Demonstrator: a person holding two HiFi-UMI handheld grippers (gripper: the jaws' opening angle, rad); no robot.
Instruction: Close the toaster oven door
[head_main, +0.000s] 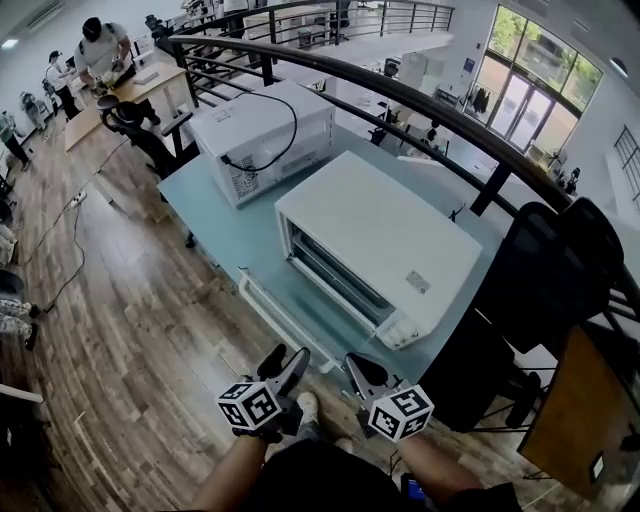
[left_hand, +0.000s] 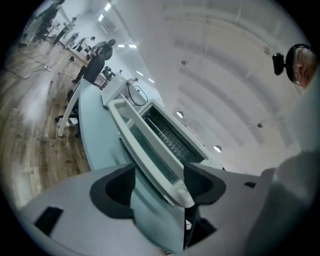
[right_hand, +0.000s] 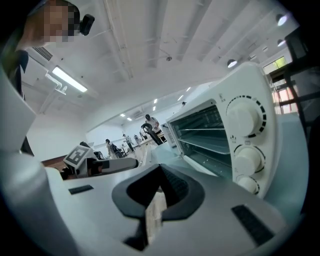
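The white toaster oven (head_main: 375, 240) sits on a pale teal table (head_main: 215, 215). Its glass door (head_main: 290, 318) hangs open, folded down flat toward me. In the left gripper view the door (left_hand: 150, 142) runs away from the jaws, and its near corner shows in the gap between them. My left gripper (head_main: 286, 362) (left_hand: 159, 187) is open, and its pads touch nothing. It hovers just in front of the door's near edge. My right gripper (head_main: 362, 372) (right_hand: 159, 192) is shut and empty, beside the oven's knob panel (right_hand: 245, 135).
A second white appliance (head_main: 265, 135) with a black cable stands farther back on the table. A dark curved railing (head_main: 400, 95) runs behind it. A black chair (head_main: 550, 270) is at the right, and wood floor (head_main: 120, 320) at the left. People work at a far desk (head_main: 110, 60).
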